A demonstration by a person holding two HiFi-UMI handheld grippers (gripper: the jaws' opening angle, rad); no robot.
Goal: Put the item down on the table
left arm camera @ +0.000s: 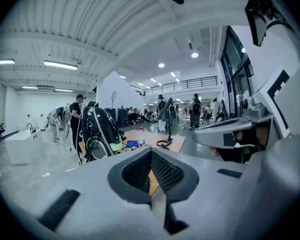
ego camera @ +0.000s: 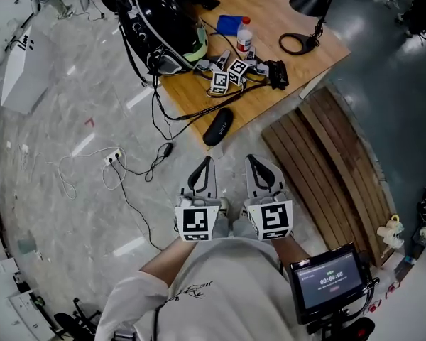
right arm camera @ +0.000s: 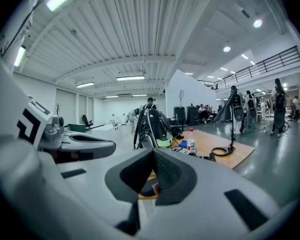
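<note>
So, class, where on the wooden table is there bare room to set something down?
Bare wood lies along the table by its near edge, between the black case and the right corner, and beyond the plastic bottle. The left end is crowded: backpack, marker cubes, cables.

- Bench (ego camera: 291,55), 1 o'clock: pale honey wood with fine grain.
- Backpack (ego camera: 163,20), 11 o'clock: glossy black, white piping, pale green trim.
- Bottle (ego camera: 244,40), 12 o'clock: clear with a red cap and white label.
- Flat item (ego camera: 228,25) at the bottle's 10 o'clock: bright blue.
- Pouch (ego camera: 218,126), centre: matte black.
- Floor (ego camera: 64,119), 9 o'clock: grey, marbled with whitish veins.
- Slatted boards (ego camera: 326,155), 3 o'clock: dark brown stripes.
- Left gripper (ego camera: 202,176) and right gripper (ego camera: 261,172), 6 o'clock: light grey bodies. Their fingers (left arm camera: 165,171) are black with a fine mesh texture. Their cubes (ego camera: 197,222) carry black-and-white square markers.
- Shirt (ego camera: 220,290), 6 o'clock: white with a black twig print.
- Screen (ego camera: 331,279), 5 o'clock: black frame, dark blue display.
</note>
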